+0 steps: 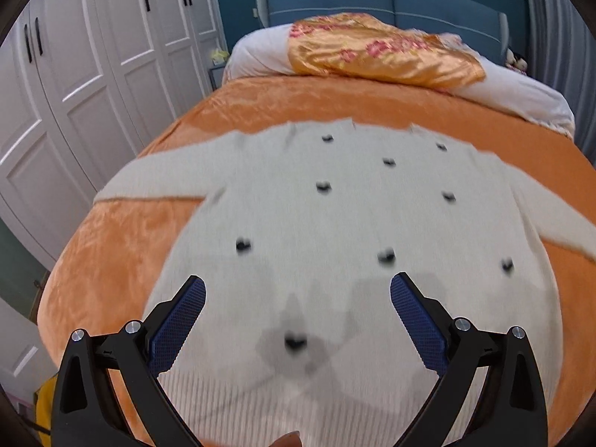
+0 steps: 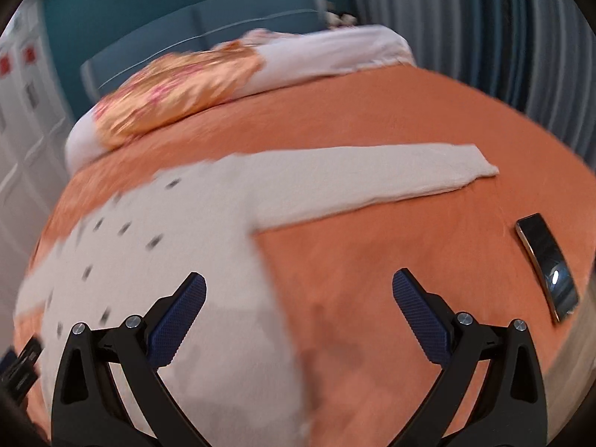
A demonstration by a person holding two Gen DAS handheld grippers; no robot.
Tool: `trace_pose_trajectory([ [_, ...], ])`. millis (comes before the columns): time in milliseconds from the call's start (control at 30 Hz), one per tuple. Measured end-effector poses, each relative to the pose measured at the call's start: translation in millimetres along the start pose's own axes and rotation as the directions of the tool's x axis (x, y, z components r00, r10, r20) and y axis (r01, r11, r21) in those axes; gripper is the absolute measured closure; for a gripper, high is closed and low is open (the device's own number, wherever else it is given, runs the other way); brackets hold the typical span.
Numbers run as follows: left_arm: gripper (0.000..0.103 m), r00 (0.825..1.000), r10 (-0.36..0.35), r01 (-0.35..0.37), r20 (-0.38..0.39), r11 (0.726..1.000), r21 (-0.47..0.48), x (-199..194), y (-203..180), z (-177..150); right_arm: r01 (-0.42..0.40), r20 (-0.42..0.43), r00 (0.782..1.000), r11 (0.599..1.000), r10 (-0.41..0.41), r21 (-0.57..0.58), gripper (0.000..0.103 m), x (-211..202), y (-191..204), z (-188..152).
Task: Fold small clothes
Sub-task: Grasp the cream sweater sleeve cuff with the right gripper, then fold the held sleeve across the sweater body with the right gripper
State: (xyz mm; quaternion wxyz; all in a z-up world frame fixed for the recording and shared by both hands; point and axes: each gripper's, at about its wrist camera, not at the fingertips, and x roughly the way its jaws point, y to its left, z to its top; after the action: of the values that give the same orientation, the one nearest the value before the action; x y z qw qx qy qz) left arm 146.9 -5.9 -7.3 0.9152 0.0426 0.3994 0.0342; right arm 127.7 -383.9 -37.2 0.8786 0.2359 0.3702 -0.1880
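White sweater (image 1: 335, 231) with dark dots lies spread flat on the orange bed (image 1: 123, 246). Left gripper (image 1: 298, 320) and right gripper (image 2: 298, 316) both gape empty; phone (image 2: 547, 264) at three o'clock.

- A white sweater (image 1: 335, 223) of soft knit cloth, matt and slightly fuzzy, with a ribbed hem and small dark tufts dotted over it.
- An orange bedspread (image 1: 123, 246) of plush cloth with a faint velvety sheen.
- A golden quilt (image 1: 380, 52) of glossy, satin-like cloth, crinkled, patterned in pink.
- The left gripper (image 1: 298, 294) and right gripper (image 2: 298, 292): matt black plastic arms, finger pads (image 1: 178, 331) of blue, finely textured rubbery material, and shiny metal bolt heads.
- A phone (image 2: 547, 264) with a glossy dark face and a shiny edge.
- Wardrobe doors (image 1: 85, 85), smooth painted white panels.
- A headboard (image 1: 372, 0) of matt blue upholstery.
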Motion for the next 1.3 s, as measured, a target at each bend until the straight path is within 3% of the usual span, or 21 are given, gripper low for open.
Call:
trace_pose_trajectory([
  [233,0.005,0.999,0.034,-0.034,0.015,0.999,-0.018,45.7,3.9,36.1,0.106,-0.073,0.993,0.965,-0.091,0.241,0.005,108.0,-125.0,66.6],
  [400,0.006,0.999,0.028,-0.028,-0.016,0.999,-0.031,74.3,7.3,44.2,0.105,-0.057,0.994,0.899,-0.09,0.425,0.005,139.0,-187.1,81.2],
  [433,0.006,1.0,0.023,-0.024,-0.02,0.999,-0.034,78.5,7.2,44.6,0.1,-0.055,0.995,0.887,-0.084,0.45,0.009,143.9,-194.2,82.5],
  [467,0.006,0.999,0.023,-0.024,-0.024,0.999,-0.039,82.8,7.9,45.3,0.089,-0.053,0.996,0.876,-0.073,0.473,0.02,150.6,-202.5,85.3],
  [600,0.006,1.0,0.018,-0.019,-0.019,0.998,-0.054,94.8,9.1,47.4,0.085,-0.039,0.996,0.86,-0.075,0.503,0.046,164.4,-211.2,95.1],
  [667,0.011,1.0,0.012,-0.013,-0.018,0.998,-0.056,98.8,10.2,48.5,0.07,-0.047,0.997,0.874,-0.054,0.482,0.083,172.0,-202.3,105.6],
  [700,0.013,1.0,0.005,-0.006,-0.021,0.998,-0.057,100.0,11.5,49.1,0.052,-0.038,0.999,0.881,-0.039,0.47,0.09,172.7,-196.4,111.1],
  [833,0.019,1.0,-0.01,0.007,-0.026,0.996,-0.086,106.5,21.9,56.7,-0.082,0.091,0.994,0.948,0.056,0.307,0.092,145.8,-120.7,144.5],
  [900,0.019,1.0,-0.016,0.013,-0.023,0.993,-0.119,107.7,32.0,62.6,-0.204,0.145,0.972,0.968,0.184,0.146,0.092,119.4,-49.1,158.1],
  [967,0.019,0.999,-0.034,0.031,-0.019,0.987,-0.156,108.2,41.8,69.1,-0.346,0.14,0.928,0.938,0.345,-0.017,0.092,96.3,32.2,156.1],
  [1033,0.019,0.998,-0.054,0.05,-0.013,0.979,-0.196,107.7,52.9,75.8,-0.454,0.081,0.881,0.88,0.467,-0.135,0.092,84.3,100.7,140.7],
  [1067,0.02,0.997,-0.057,0.065,0.044,0.973,-0.22,106.7,57.0,78.0,-0.513,0.026,0.85,0.838,0.526,-0.188,0.092,82.6,141.3,125.0],
  [1133,0.02,0.995,-0.076,0.088,0.059,0.965,-0.249,105.1,66.5,82.2,-0.564,-0.064,0.82,0.783,0.569,-0.261,0.091,87.6,198.2,94.0],
  [1233,0.019,0.991,-0.122,0.133,0.057,0.954,-0.269,109.7,75.1,85.0,-0.593,-0.224,0.805,0.736,0.55,-0.326,0.087,120.0,261.6,35.4],
  [1300,0.019,0.986,-0.163,0.166,0.033,0.946,-0.278,119.8,78.1,84.6,-0.57,-0.311,0.82,0.738,0.481,-0.361,0.083,143.0,282.0,-1.8],
])
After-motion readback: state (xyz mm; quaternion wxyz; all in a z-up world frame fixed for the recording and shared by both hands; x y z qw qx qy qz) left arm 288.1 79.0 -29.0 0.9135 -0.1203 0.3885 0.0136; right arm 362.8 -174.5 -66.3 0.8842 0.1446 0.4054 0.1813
